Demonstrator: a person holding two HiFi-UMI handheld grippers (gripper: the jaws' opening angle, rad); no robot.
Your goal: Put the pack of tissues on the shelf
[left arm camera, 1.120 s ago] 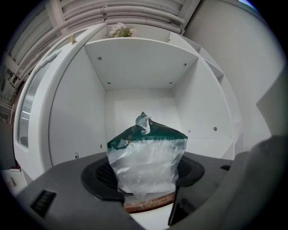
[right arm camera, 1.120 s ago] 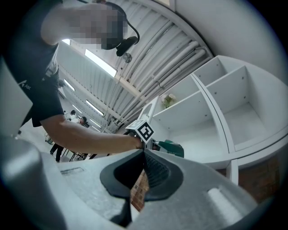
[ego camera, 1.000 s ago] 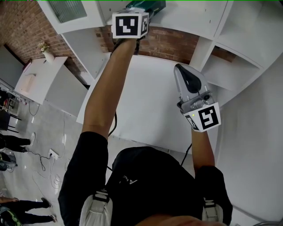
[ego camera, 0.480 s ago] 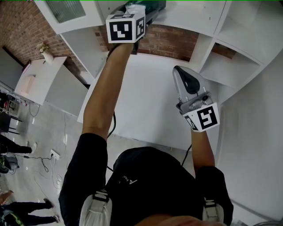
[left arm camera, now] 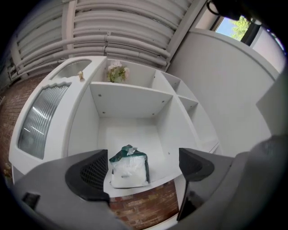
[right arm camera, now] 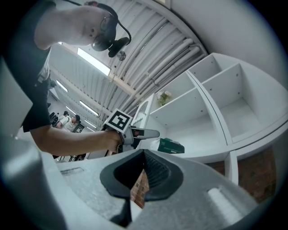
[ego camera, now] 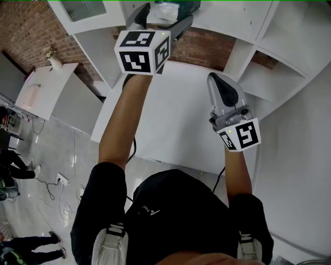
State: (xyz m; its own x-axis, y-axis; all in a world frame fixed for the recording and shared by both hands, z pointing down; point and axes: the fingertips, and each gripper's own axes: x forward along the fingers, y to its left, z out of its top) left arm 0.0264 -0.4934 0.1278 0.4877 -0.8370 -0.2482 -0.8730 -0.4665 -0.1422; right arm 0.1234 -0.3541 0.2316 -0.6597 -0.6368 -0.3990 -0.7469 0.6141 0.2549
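Observation:
The pack of tissues (left arm camera: 129, 167), white with a dark green wrapper, lies on the front edge of a white shelf compartment (left arm camera: 130, 121). My left gripper (left arm camera: 139, 168) is drawn back a little in front of it. Its jaws are still opening, and the pads stand clear of the pack on both sides. In the head view the left gripper (ego camera: 163, 18) is raised to the shelf, with the pack (ego camera: 168, 8) just beyond its fingers. My right gripper (ego camera: 221, 83) is shut on nothing, held lower over the white table. The right gripper view shows the pack (right arm camera: 171, 146) on the shelf.
The shelf unit (ego camera: 232, 23) has several open compartments; a vase of flowers (left arm camera: 116, 72) stands on an upper board. A brick wall (ego camera: 201, 49) lies below the shelf, with a white table (ego camera: 170, 124) under the arms. A white cabinet (ego camera: 46, 88) and people stand at the left.
The left gripper's jaws have spread and let go of the pack, then drawn back from the shelf towards the person. The pack stays on the shelf. The right gripper has hardly moved.

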